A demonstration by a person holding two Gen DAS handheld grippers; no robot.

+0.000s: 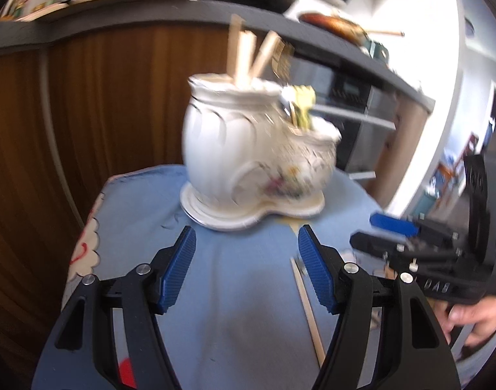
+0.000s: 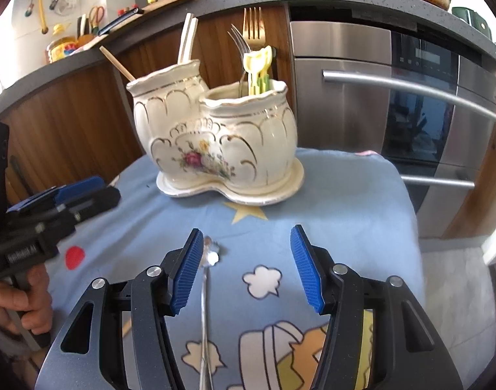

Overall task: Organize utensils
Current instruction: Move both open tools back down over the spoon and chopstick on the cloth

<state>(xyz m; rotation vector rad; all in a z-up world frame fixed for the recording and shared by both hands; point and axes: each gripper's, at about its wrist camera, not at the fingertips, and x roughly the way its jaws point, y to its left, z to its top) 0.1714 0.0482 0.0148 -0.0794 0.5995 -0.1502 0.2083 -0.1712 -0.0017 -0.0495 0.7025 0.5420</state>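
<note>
Black claw (image 2: 246,268), ribbed blue pads (image 2: 186,274)

Two-pot holder (image 2: 215,143) on cloth-covered counter (image 2: 345,201), chopsticks (image 2: 186,39) in left pot, forks (image 2: 252,32) in right pot, spoon (image 2: 206,289) on cloth before holder, loose chopstick (image 1: 308,308) left of spoon, oven (image 2: 410,104) behind right.

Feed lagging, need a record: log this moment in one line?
left gripper: open, empty | right gripper: open, over spoon on cloth | chopstick loose | holder: forks, chopsticks
</note>
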